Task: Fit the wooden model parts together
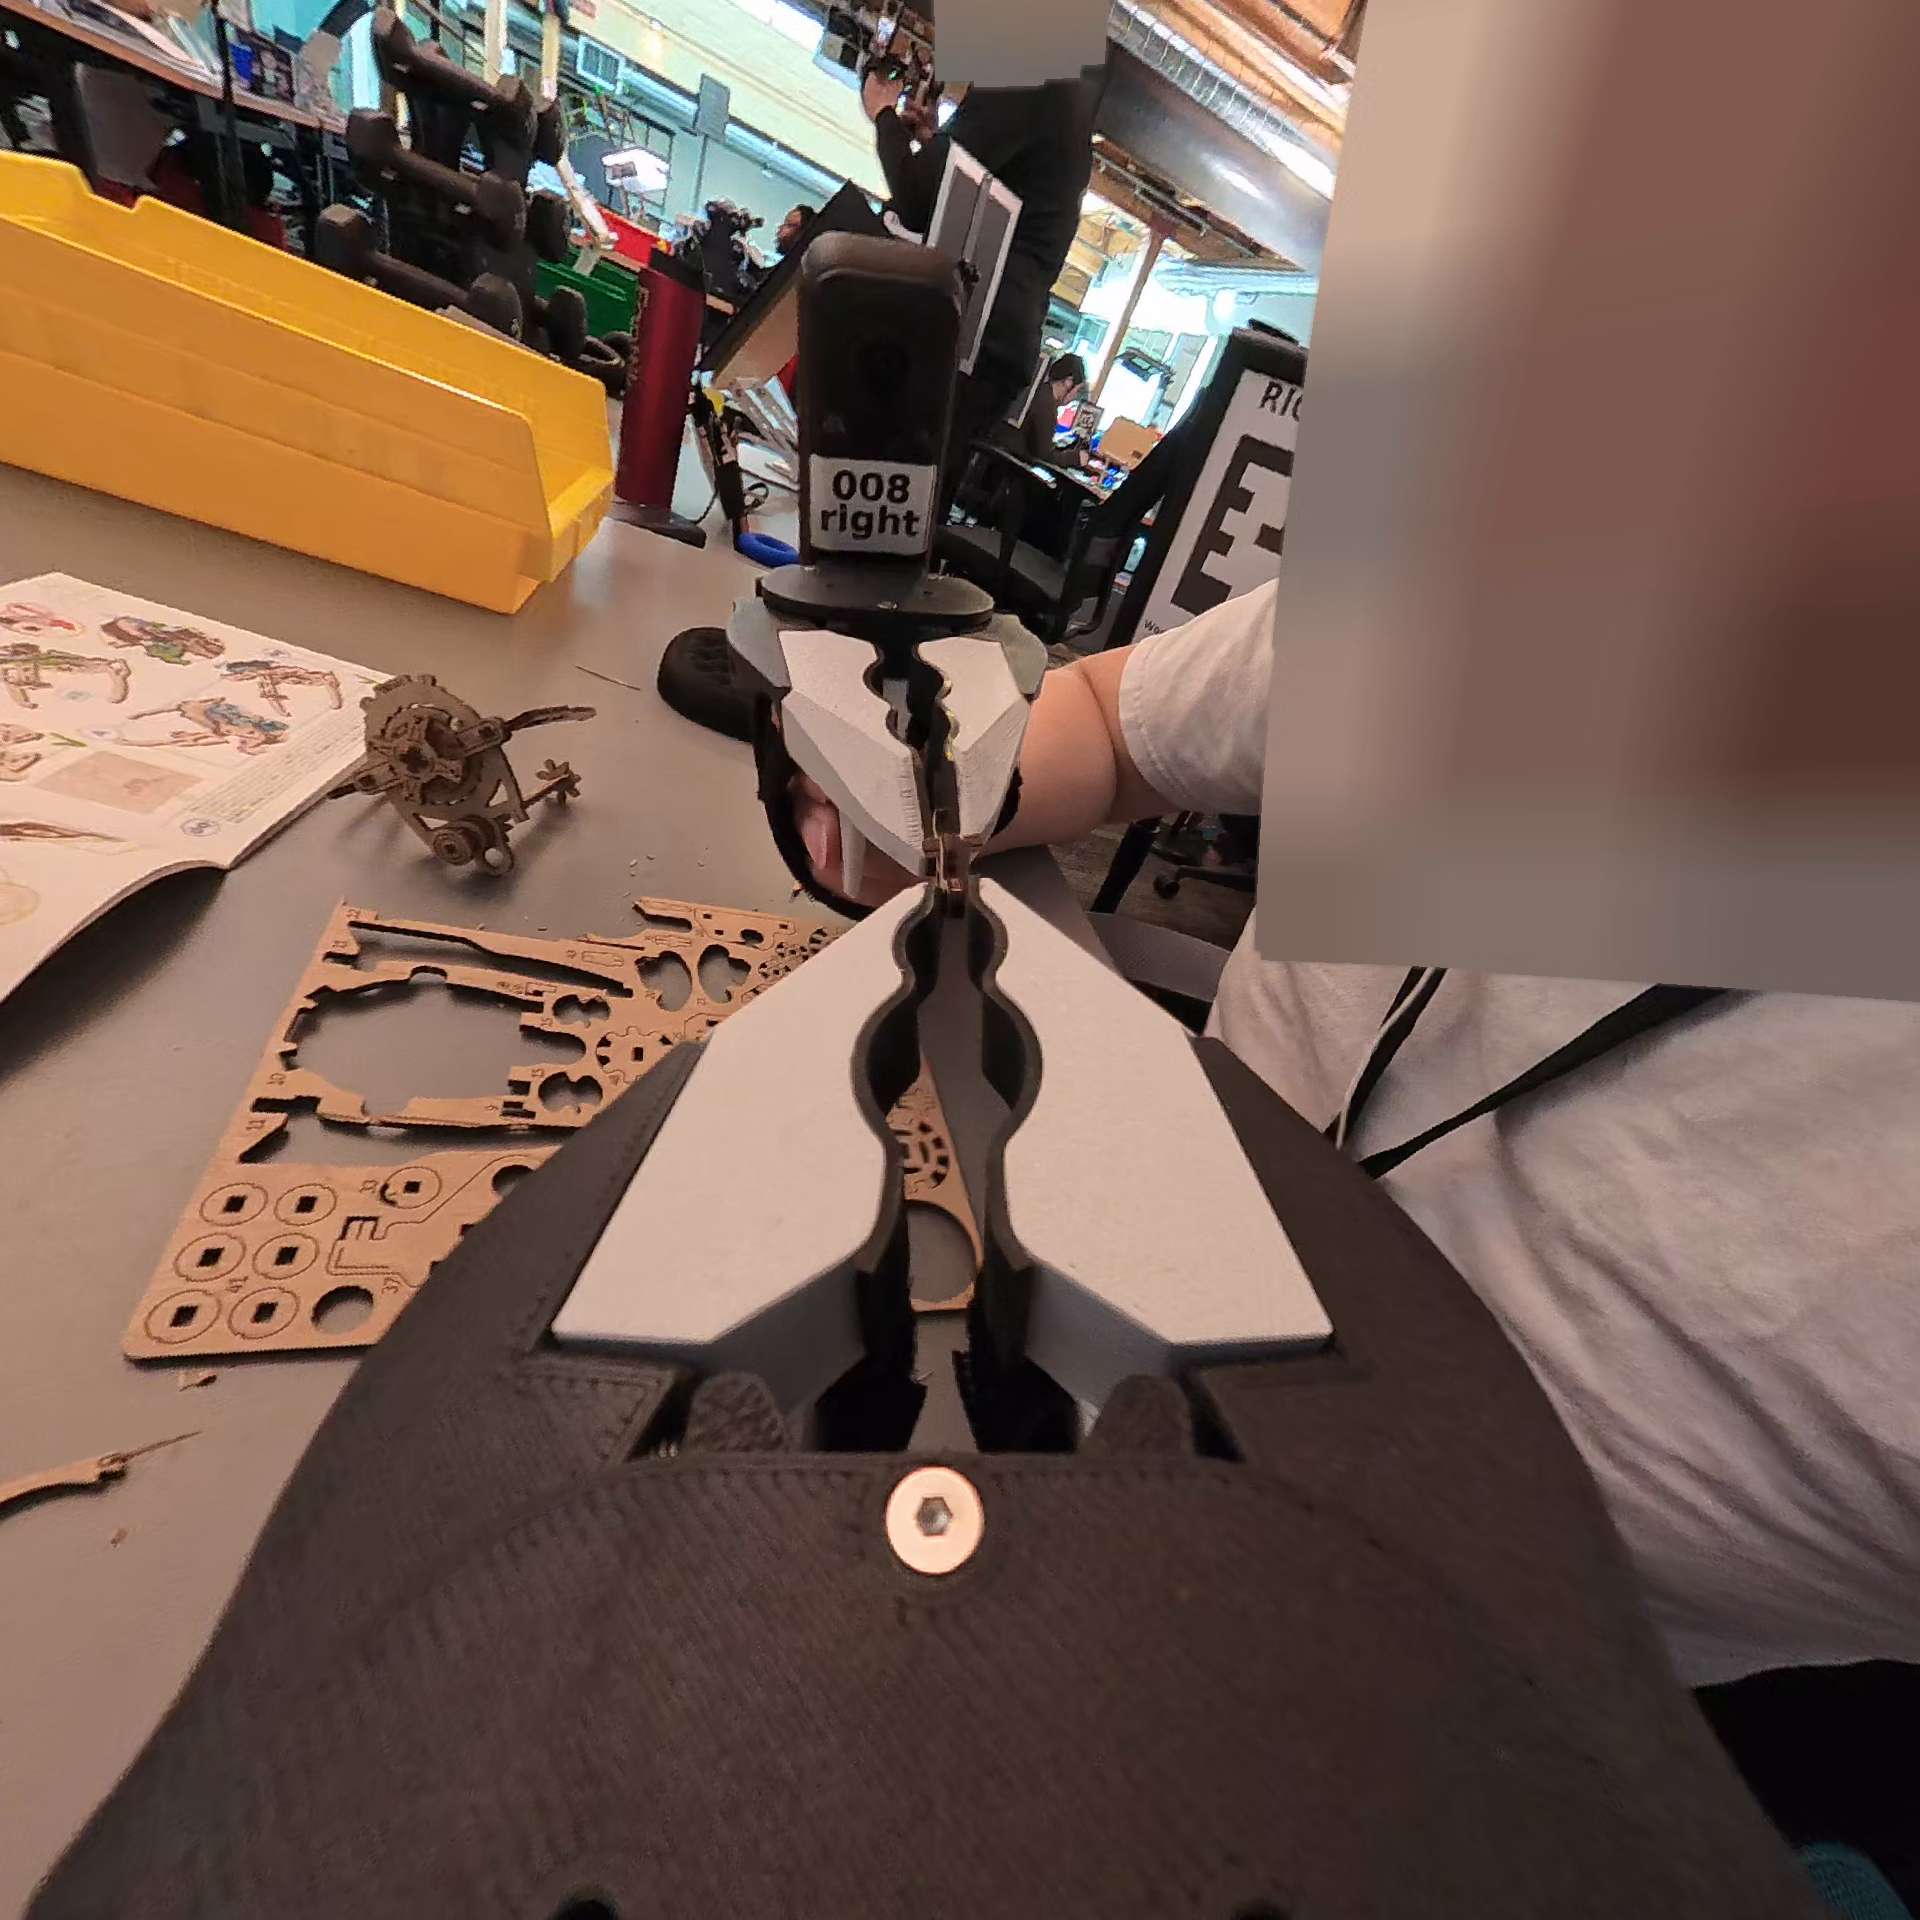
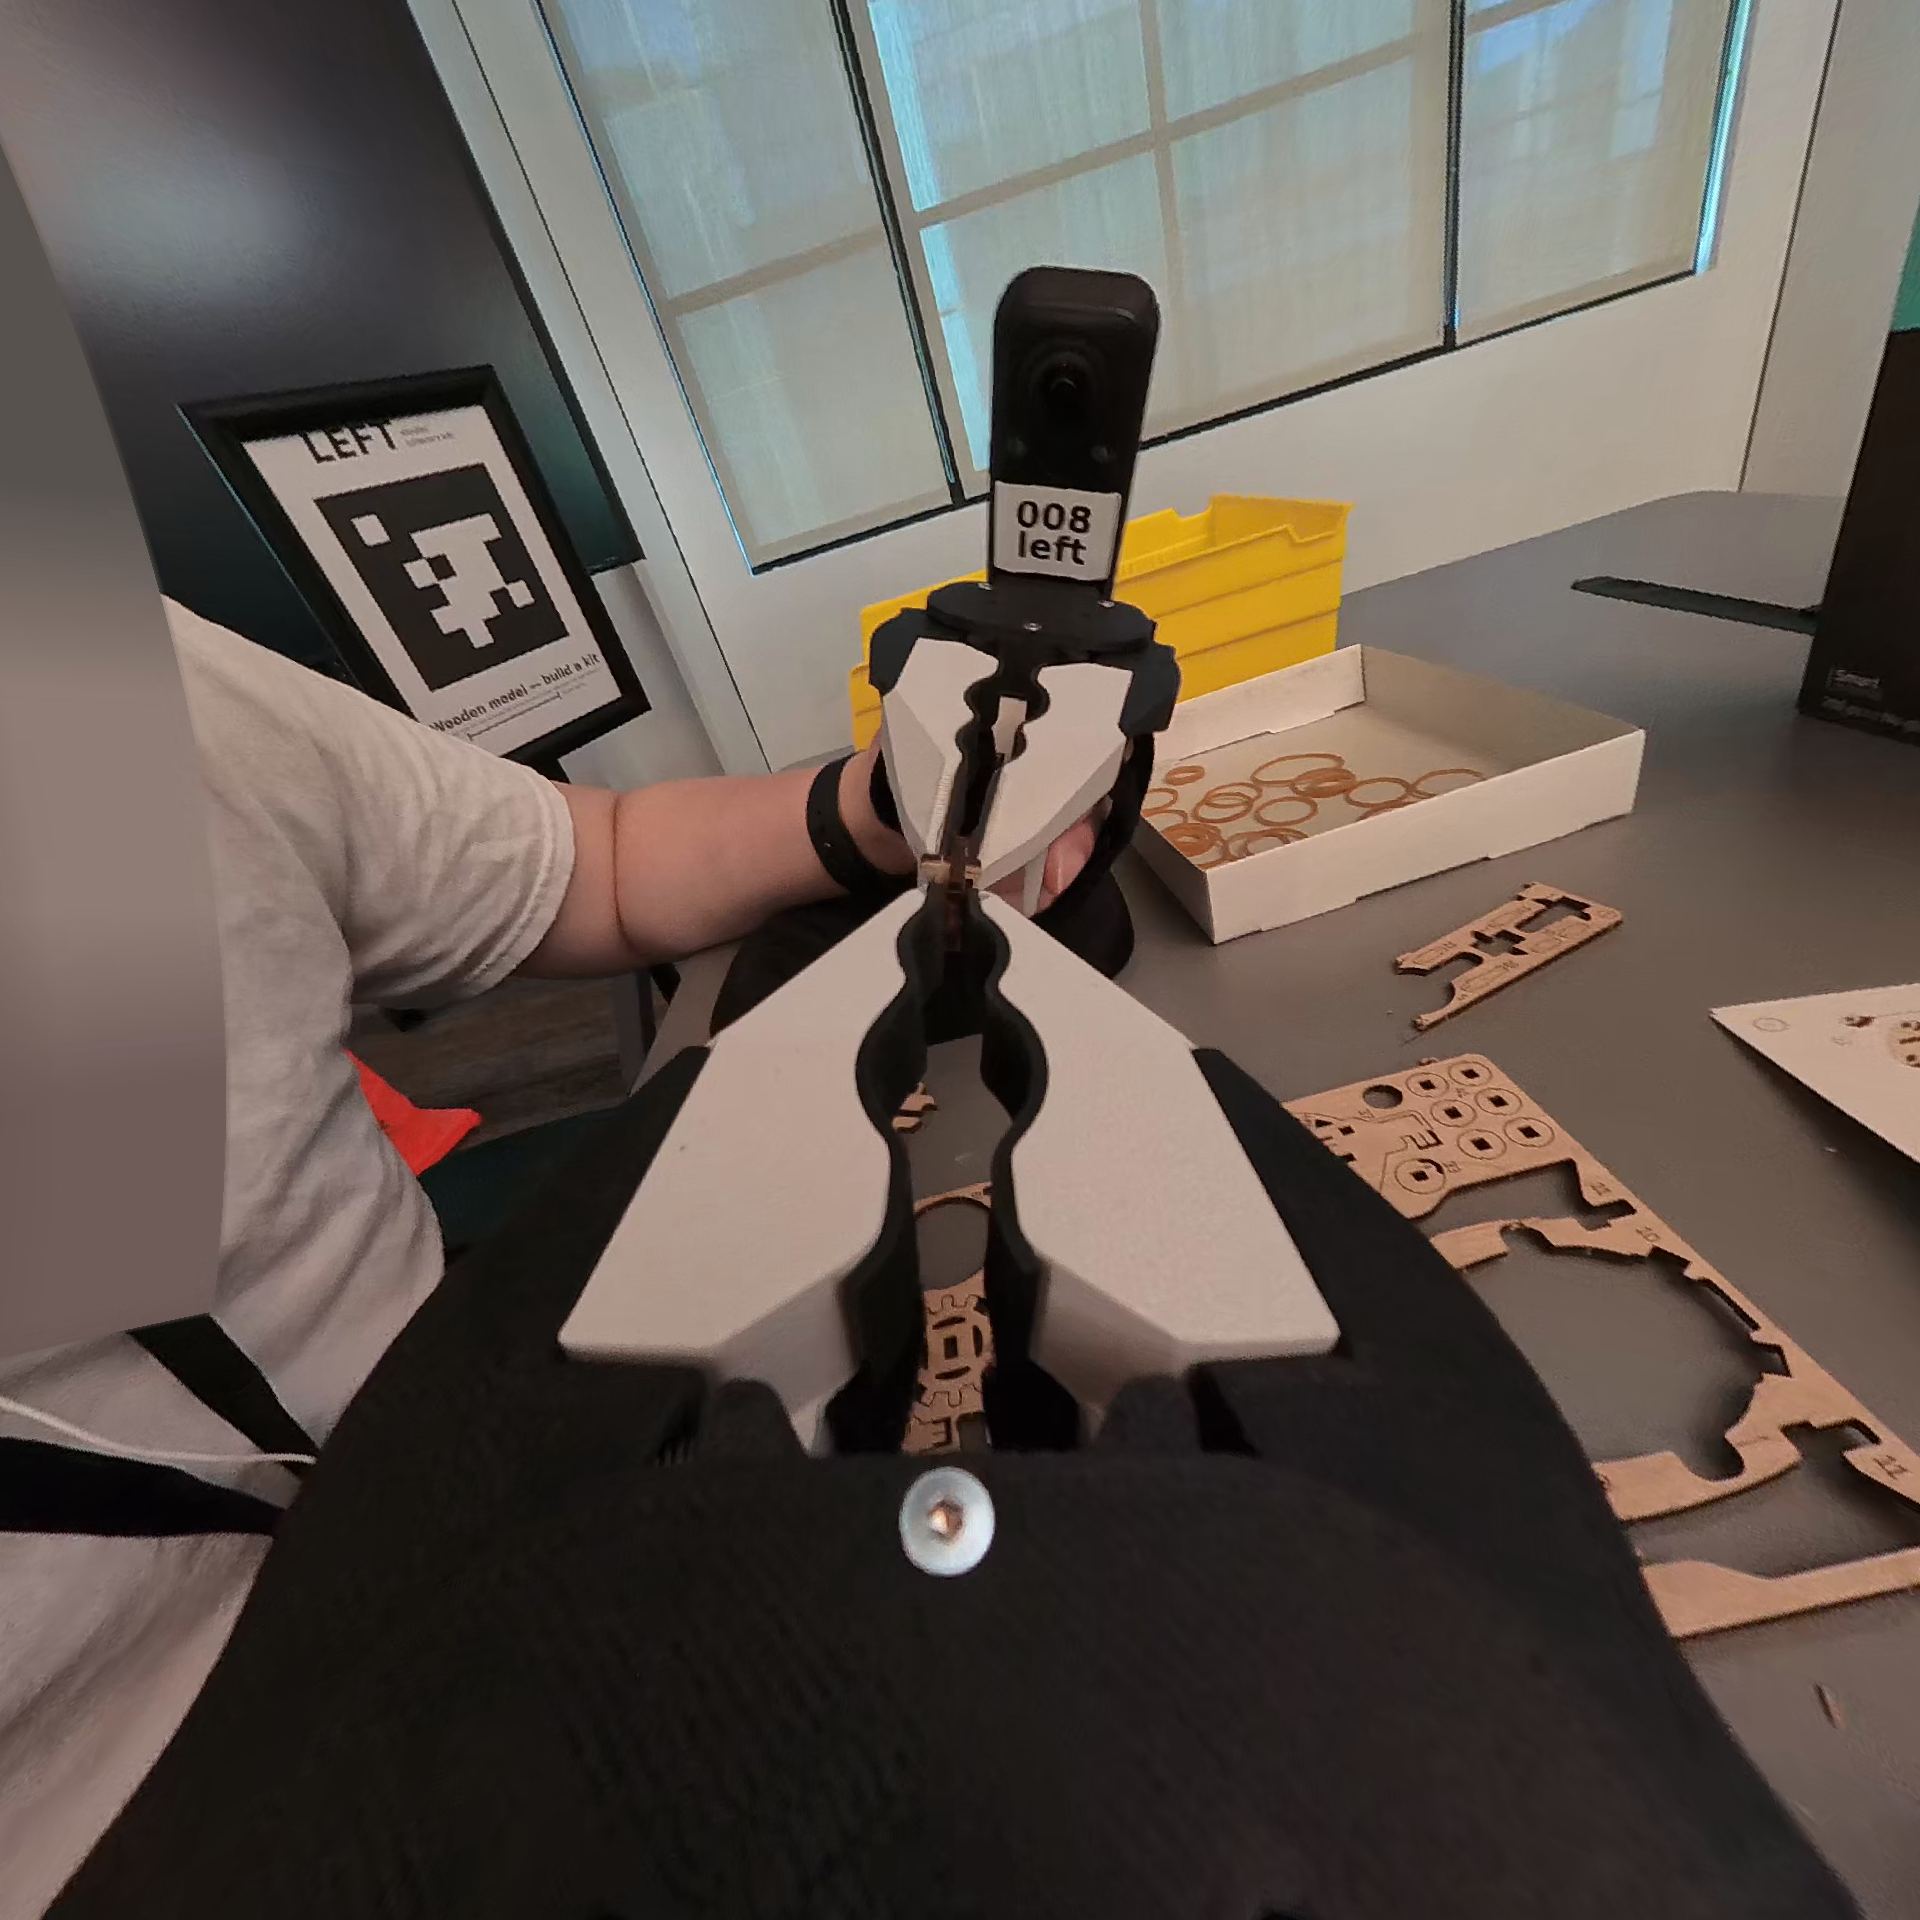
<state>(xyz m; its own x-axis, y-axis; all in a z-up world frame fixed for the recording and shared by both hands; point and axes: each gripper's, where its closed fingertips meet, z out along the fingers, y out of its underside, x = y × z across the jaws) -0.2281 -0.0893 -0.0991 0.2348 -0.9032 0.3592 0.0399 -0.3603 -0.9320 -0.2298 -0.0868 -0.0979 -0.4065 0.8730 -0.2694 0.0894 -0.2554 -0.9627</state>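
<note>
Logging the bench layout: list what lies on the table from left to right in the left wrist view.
Open instruction booklet → part-built wooden model → punched-out wooden parts sheet → the two grippers meeting tip to tip on a small wooden piece.

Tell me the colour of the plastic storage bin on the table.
Yellow plastic storage bin; it shows best in the left wrist view.

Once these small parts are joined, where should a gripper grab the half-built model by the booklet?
Probably the flat round gear frame in the middle of the half-built wooden model. Come from above, jaws closing across the frame's two flat faces. It lies tilted on the table, its thin curved arms and small spiked wheel sticking out rightward; those look fragile. The booklet crowds its left side.
</note>
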